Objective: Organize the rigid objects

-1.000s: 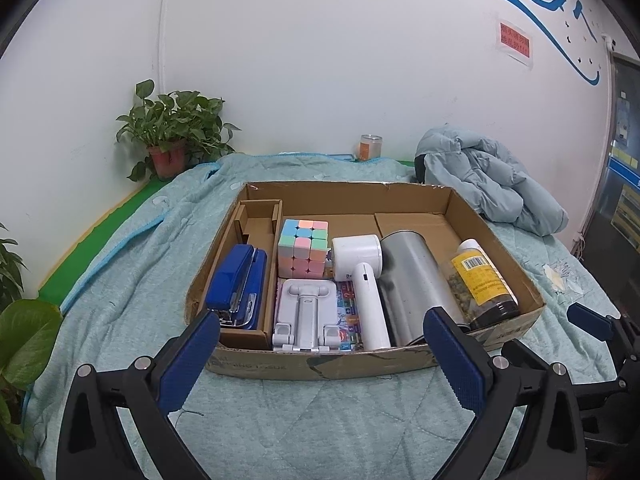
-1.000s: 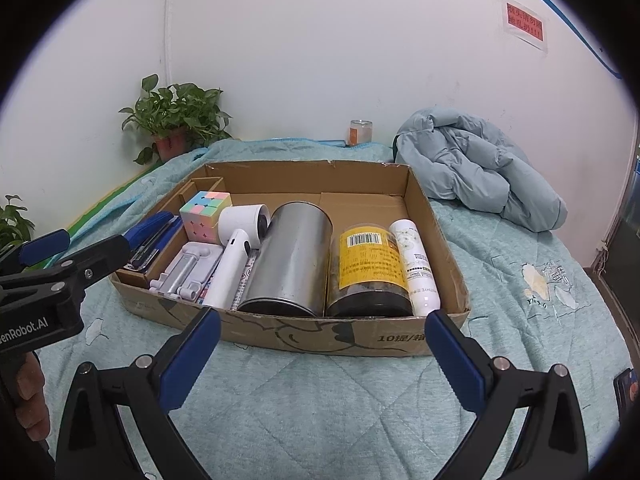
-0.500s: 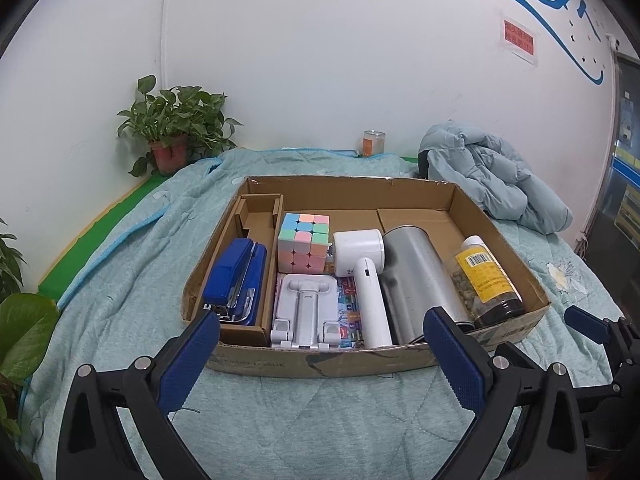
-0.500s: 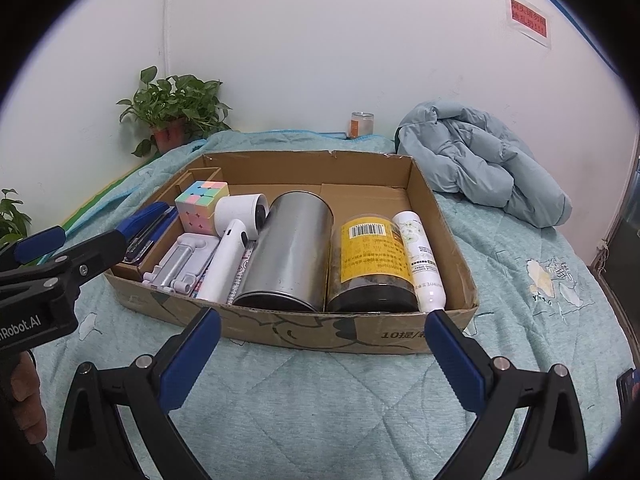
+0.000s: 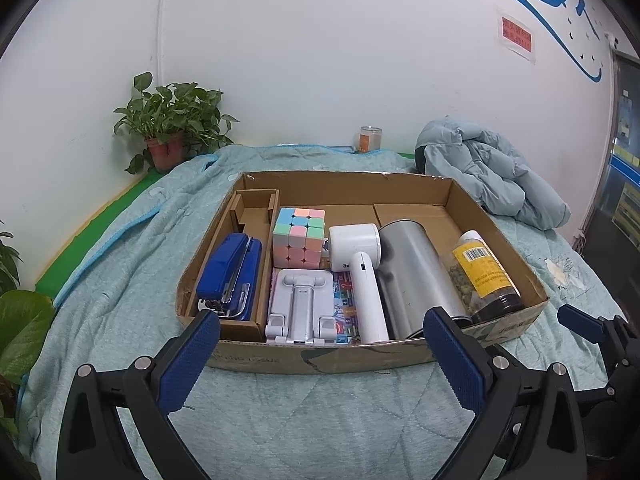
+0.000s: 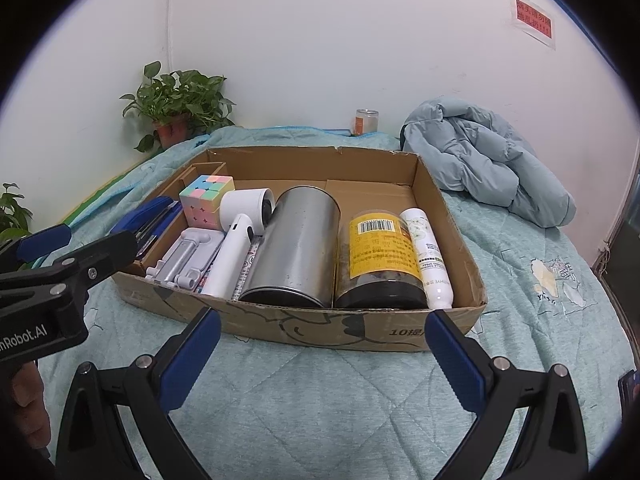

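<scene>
- Left gripper (image 5: 320, 354) and right gripper (image 6: 322, 354): jaws spread wide, holding nothing, near side of the cardboard box (image 6: 320, 330).
- Box on the bed (image 6: 320, 408) holds stapler (image 5: 232, 276), cube (image 5: 299, 237), metal can (image 6: 294, 254), jar (image 6: 378, 258).

from the left cam the white spray bottle (image 6: 427, 256) is totally hidden behind the yellow-label jar (image 5: 484, 276). the colourful card (image 5: 345, 308) under the phone stand (image 5: 300, 304) is mostly covered, print too small to read. the red wall notice (image 6: 534, 22) is unreadable too.
</scene>
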